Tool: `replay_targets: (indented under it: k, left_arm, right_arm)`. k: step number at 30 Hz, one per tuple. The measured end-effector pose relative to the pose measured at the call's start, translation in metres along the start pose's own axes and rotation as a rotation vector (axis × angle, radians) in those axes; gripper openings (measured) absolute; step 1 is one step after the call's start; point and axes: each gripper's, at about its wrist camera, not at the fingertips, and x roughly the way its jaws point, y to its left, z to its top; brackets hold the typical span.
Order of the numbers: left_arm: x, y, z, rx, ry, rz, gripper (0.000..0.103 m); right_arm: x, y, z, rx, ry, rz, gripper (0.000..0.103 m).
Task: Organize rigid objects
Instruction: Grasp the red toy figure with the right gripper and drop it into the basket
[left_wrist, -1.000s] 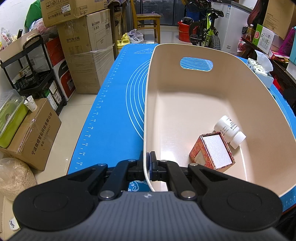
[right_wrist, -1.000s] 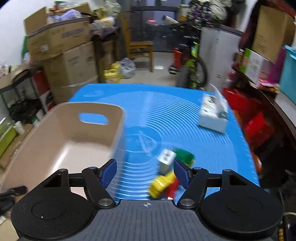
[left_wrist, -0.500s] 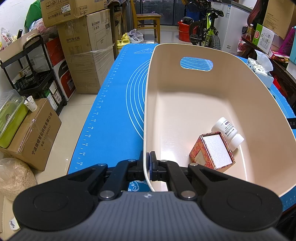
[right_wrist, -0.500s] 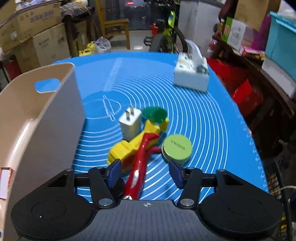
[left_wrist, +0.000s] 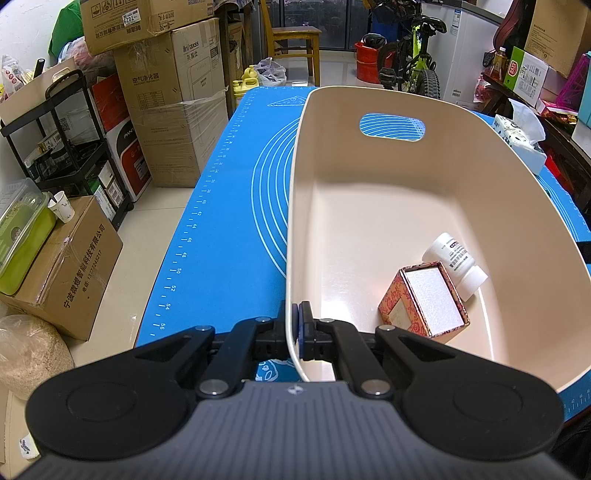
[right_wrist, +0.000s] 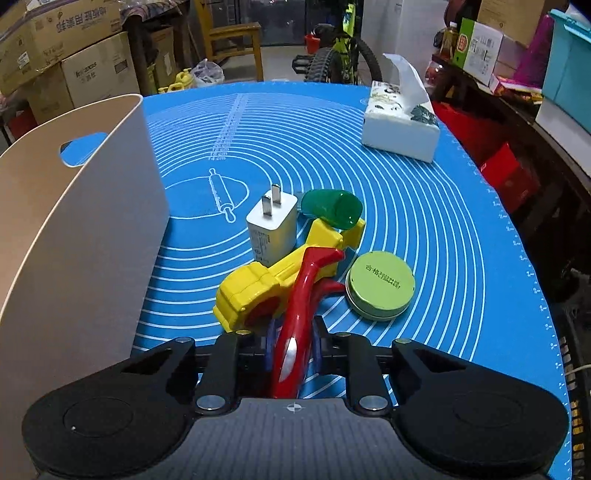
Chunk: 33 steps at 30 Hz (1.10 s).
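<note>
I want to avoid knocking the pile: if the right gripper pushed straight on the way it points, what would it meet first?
Probably the yellow toy: the right gripper, shut on the red handle, points at it, with the white plug adapter behind. Depth is hard to judge.

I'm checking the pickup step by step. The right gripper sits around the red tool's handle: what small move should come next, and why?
Probably a short, straight lift. The right gripper has just closed on the red tool, whose far end lies across the yellow toy, so rising clears it before crossing to the beige bin.
</note>
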Motion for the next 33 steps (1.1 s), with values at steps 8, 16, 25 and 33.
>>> replay_targets:
  k: [8,16,25,33]
  left_arm:
    - [0.000,0.000,0.000,0.000,0.000,0.000,0.005]
    - [0.000,-0.001,0.000,0.000,0.000,0.000,0.005]
    - [0.000,0.000,0.000,0.000,0.000,0.000,0.005]
    - [0.000,-0.001,0.000,0.001,0.000,0.001,0.005]
  right_arm:
    - [-0.021,-0.008,-0.007,0.028,-0.071,0.004,0.025]
    - [-0.061,-0.007,-0.003,-0.006,-0.173,0.008,0.025]
    - [-0.113,0.006,0.022,-0.009,-0.325,0.064,0.025]
    - [-0.150,0.046,0.055,-0.035,-0.423,0.191,0.025]
